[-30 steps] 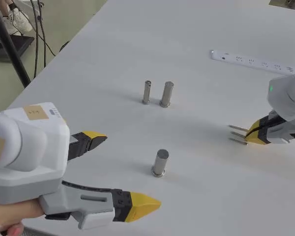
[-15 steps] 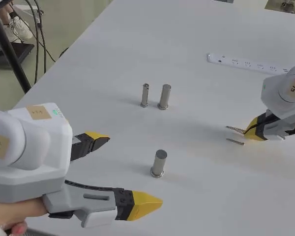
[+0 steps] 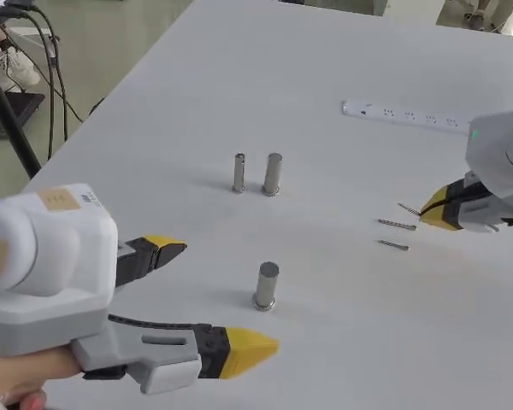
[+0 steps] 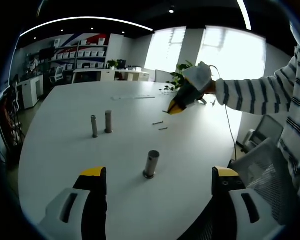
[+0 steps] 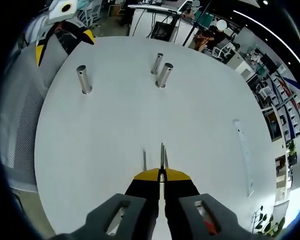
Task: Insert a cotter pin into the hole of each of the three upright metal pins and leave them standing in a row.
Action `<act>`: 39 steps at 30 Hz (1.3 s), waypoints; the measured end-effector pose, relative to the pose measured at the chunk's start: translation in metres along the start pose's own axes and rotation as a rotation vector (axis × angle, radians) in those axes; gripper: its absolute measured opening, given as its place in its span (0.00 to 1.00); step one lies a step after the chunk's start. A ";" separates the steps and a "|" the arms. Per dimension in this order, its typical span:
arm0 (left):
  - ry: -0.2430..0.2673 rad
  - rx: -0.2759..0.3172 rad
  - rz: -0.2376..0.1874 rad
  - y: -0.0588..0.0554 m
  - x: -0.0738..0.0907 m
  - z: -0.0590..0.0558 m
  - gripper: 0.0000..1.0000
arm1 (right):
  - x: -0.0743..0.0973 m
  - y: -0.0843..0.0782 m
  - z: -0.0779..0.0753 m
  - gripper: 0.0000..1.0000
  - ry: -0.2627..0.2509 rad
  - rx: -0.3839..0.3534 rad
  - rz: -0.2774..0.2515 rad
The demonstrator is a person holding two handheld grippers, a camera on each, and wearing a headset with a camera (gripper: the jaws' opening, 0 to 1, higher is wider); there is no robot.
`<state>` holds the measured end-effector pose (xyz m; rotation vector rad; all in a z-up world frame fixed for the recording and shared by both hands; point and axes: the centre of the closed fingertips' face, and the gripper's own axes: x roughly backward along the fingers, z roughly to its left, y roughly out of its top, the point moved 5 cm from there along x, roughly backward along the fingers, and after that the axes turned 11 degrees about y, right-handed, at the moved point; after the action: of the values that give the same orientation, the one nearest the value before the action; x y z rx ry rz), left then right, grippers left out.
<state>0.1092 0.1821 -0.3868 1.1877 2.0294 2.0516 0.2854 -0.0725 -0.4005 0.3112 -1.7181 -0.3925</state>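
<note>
Three upright metal pins stand on the white table: a thin pin (image 3: 238, 172) beside a thicker pin (image 3: 273, 174), and a third pin (image 3: 266, 285) alone, nearer to me. My right gripper (image 3: 431, 211) hovers at the right, shut on a cotter pin (image 3: 408, 208) that sticks out of its tips (image 5: 162, 152). Two more cotter pins (image 3: 397, 225) (image 3: 394, 245) lie on the table just left of it. My left gripper (image 3: 218, 296) is open at the lower left, its jaws wide apart (image 4: 158, 172), with the near pin (image 4: 151, 164) ahead of them.
A white power strip (image 3: 399, 115) lies at the far right of the table (image 3: 154, 128). The table's left edge drops to a floor with cables and a stand (image 3: 17, 102). A person's striped sleeve (image 4: 250, 92) reaches in from the right in the left gripper view.
My right gripper has lifted slightly with one cotter pin in its tips, leaving two cotter pins lying on the table. The left gripper has held still; the head camera has shifted.
</note>
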 end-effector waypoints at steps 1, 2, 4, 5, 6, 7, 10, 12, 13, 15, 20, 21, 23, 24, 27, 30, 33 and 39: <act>-0.004 -0.001 0.001 0.000 0.000 -0.001 0.84 | 0.003 0.002 0.002 0.00 -0.014 0.009 -0.013; -0.010 -0.004 0.001 0.001 0.000 -0.001 0.83 | 0.006 0.005 0.005 0.00 -0.022 0.014 -0.020; -0.014 -0.014 0.002 0.001 0.000 -0.002 0.82 | 0.011 0.011 0.011 0.00 -0.042 0.022 -0.045; -0.015 -0.017 0.000 0.002 0.000 -0.002 0.82 | 0.013 0.013 0.014 0.00 -0.049 0.031 -0.055; -0.018 -0.019 -0.003 0.004 -0.001 -0.003 0.82 | 0.013 0.015 0.012 0.00 -0.064 0.046 -0.066; -0.021 -0.020 -0.005 0.005 -0.001 -0.003 0.82 | 0.014 0.016 0.012 0.00 -0.076 0.058 -0.071; -0.036 -0.026 -0.011 0.009 -0.002 -0.006 0.82 | 0.020 0.027 0.023 0.00 -0.113 0.091 -0.094; -0.054 -0.032 -0.008 0.011 -0.003 -0.008 0.80 | 0.023 0.034 0.029 0.00 -0.126 0.103 -0.113; -0.056 -0.034 -0.006 0.013 -0.004 -0.008 0.79 | 0.023 0.036 0.032 0.00 -0.130 0.107 -0.120; -0.056 -0.047 -0.010 0.016 -0.005 -0.008 0.79 | 0.025 0.042 0.038 0.00 -0.141 0.121 -0.132; -0.074 -0.029 -0.039 0.028 -0.008 -0.010 0.73 | 0.028 0.057 0.050 0.00 -0.167 0.187 -0.161; -0.079 -0.026 -0.045 0.030 -0.009 -0.011 0.73 | 0.030 0.061 0.054 0.00 -0.174 0.191 -0.171; -0.086 -0.022 -0.050 0.033 -0.010 -0.012 0.72 | 0.033 0.069 0.060 0.00 -0.187 0.205 -0.184; -0.088 -0.018 -0.053 0.035 -0.012 -0.013 0.72 | 0.034 0.071 0.062 0.00 -0.193 0.210 -0.190; -0.096 0.001 -0.062 0.039 -0.015 -0.014 0.69 | 0.039 0.079 0.071 0.00 -0.224 0.214 -0.213; -0.099 0.010 -0.063 0.042 -0.018 -0.016 0.68 | 0.042 0.084 0.078 0.00 -0.257 0.227 -0.214; -0.119 0.015 -0.037 0.042 -0.022 -0.018 0.65 | 0.042 0.089 0.085 0.00 -0.250 0.217 -0.236; -0.149 0.029 -0.022 0.046 -0.030 -0.022 0.59 | 0.041 0.096 0.098 0.00 -0.261 0.221 -0.243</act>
<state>0.1412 0.1413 -0.3590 1.2746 2.0006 1.8693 0.1830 0.0062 -0.3386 0.6575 -1.9912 -0.4356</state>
